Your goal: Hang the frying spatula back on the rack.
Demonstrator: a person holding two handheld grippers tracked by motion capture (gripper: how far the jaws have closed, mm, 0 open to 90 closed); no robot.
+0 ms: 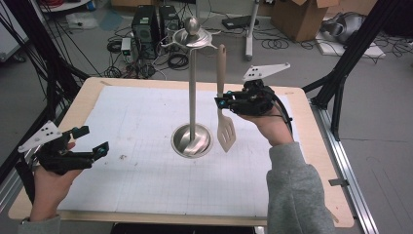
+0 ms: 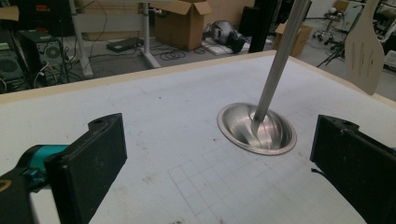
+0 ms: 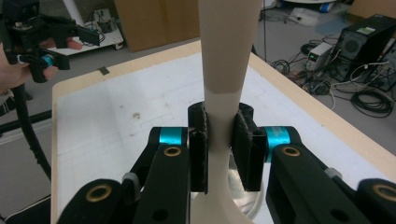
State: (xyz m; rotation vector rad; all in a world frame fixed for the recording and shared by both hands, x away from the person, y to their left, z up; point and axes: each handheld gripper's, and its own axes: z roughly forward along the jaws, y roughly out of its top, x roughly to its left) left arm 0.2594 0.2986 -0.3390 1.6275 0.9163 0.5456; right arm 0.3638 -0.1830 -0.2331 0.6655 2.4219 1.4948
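Your right gripper [image 1: 220,104] has its fingers [image 3: 200,147] clamped on the handle of the beige slotted spatula [image 1: 225,127], a little above the blade, so the tool hangs upright with its blade down and its handle end up. That is a sensible hold if the aim is to hang it: the steel utensil stand [image 1: 192,87] rises from its round base [image 1: 192,140] near the middle of the counter [image 1: 92,85], and the hooks sit on the ring under the ball at its top. The spatula is in the air just beside the pole, on the side toward the right edge of the counter, blade hovering above the white gridded mat [image 1: 136,170] and clear of the base. The handle end reaches close to the level of the hook ring, though from above I cannot tell whether it has a hole lined up with a hook, or how far it stands from one. Gripping low on the handle leaves the top free to go onto a hook, and keeps your fingers away from the ring. Your left gripper [image 1: 91,140] rests near the left edge of the counter, well apart from the stand, its fingers [image 2: 91,163] spread wide with nothing between them; it looks toward the base, placed to steady the stand should it rock.
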